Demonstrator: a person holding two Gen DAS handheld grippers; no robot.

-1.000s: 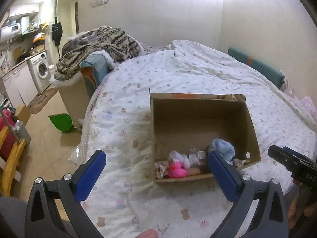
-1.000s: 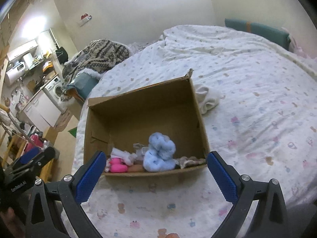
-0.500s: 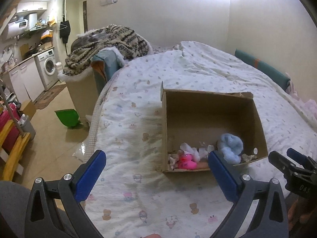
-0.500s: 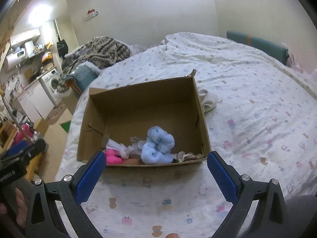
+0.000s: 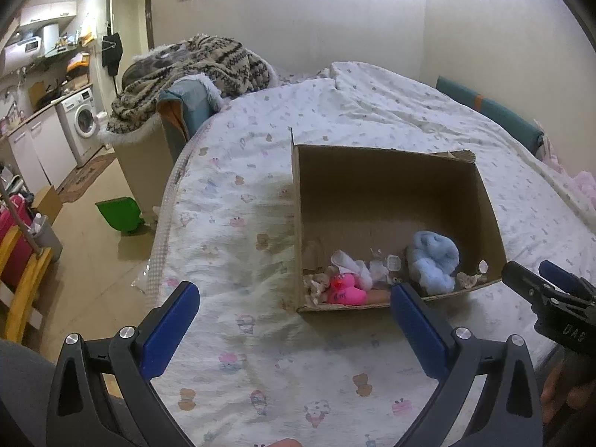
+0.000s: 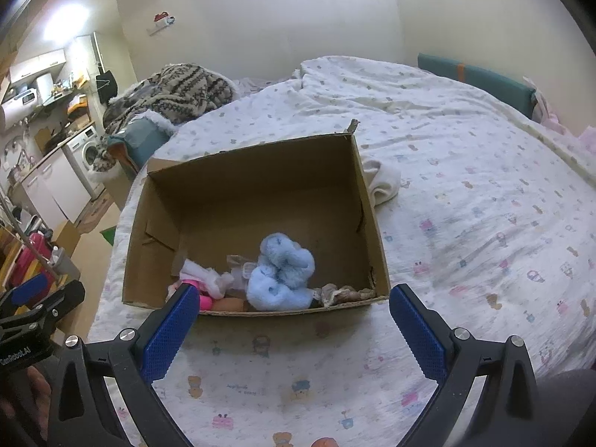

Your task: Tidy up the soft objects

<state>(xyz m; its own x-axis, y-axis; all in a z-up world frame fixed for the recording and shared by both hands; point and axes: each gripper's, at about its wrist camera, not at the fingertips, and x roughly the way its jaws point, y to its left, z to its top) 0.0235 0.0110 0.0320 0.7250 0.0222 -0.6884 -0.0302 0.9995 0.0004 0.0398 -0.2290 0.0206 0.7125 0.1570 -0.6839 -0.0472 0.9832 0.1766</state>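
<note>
On the left wrist view, my left tool [image 5: 294, 313] hangs wide open and empty over the bed [image 5: 238, 193], the box [image 5: 391, 171] just ahead holding a pink toy [image 5: 344, 288] and blue plush [image 5: 432, 260]. From the right wrist, my right tool [image 6: 290, 313] is also spread wide, empty, before the box [image 6: 242, 171]; a white cloth [image 6: 383, 182] lies beside it.

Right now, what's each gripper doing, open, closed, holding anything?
Left gripper: jaws open, holding nothing.
Right gripper: jaws open, holding nothing.

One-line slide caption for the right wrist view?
Open right gripper hovers before a cardboard box holding a blue plush and pink toy; a white cloth lies outside.
</note>
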